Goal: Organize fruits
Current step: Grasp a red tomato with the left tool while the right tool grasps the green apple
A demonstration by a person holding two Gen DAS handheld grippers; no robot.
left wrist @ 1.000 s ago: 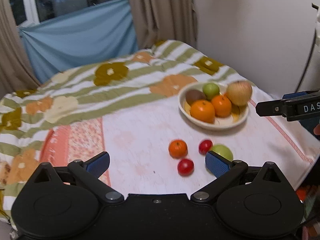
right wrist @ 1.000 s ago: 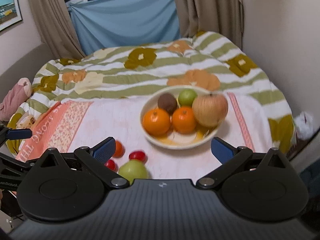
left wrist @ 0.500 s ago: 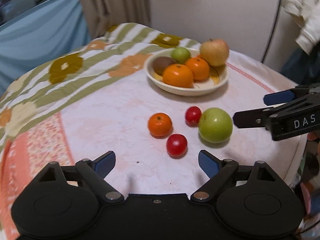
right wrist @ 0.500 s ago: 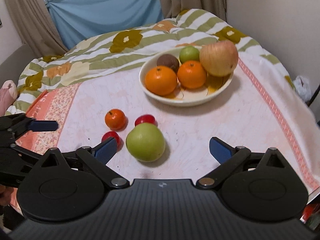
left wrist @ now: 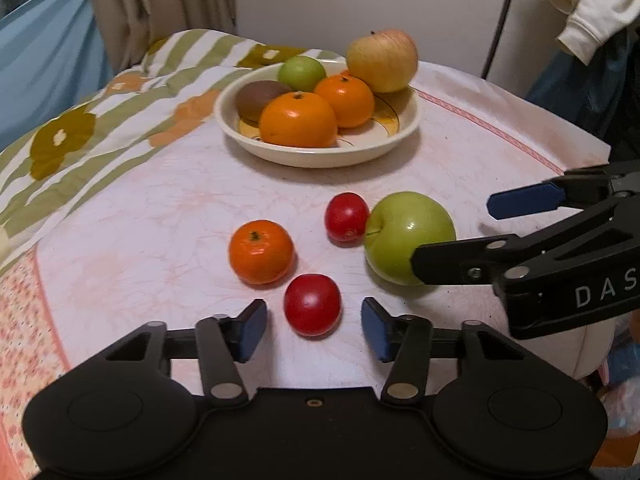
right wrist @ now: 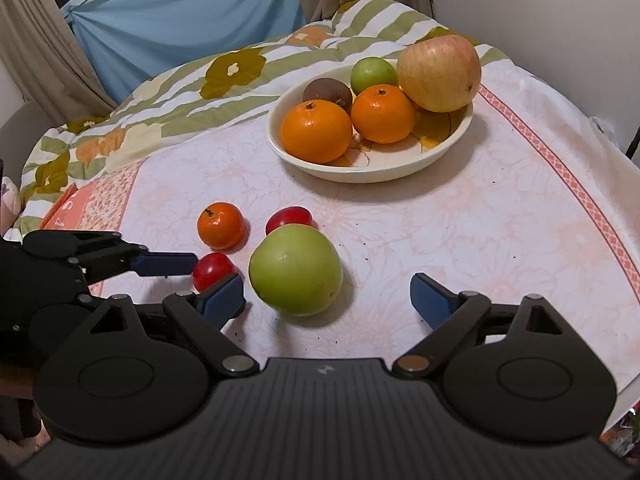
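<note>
The worktop (left wrist: 460, 152) is covered by a matt printed cloth, faintly creased. A glossy glazed ceramic finish is shown by the bowl (left wrist: 320, 156). The green apple (left wrist: 404, 228) and the red fruit (left wrist: 312, 310) are smooth and shiny, with highlights; the small orange (left wrist: 260, 250) is glossy and finely dimpled. The left hand-held gripper (left wrist: 314, 330) is made of matt black plastic with blue pads (left wrist: 254, 330) and bright metal pins. The quilt (right wrist: 180, 92) is soft, matt fabric.

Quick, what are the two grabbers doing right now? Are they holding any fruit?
Left gripper: open, holding nothing, lined up on a red fruit.
Right gripper: open, holding nothing, with the big green apple between its fingers.
</note>
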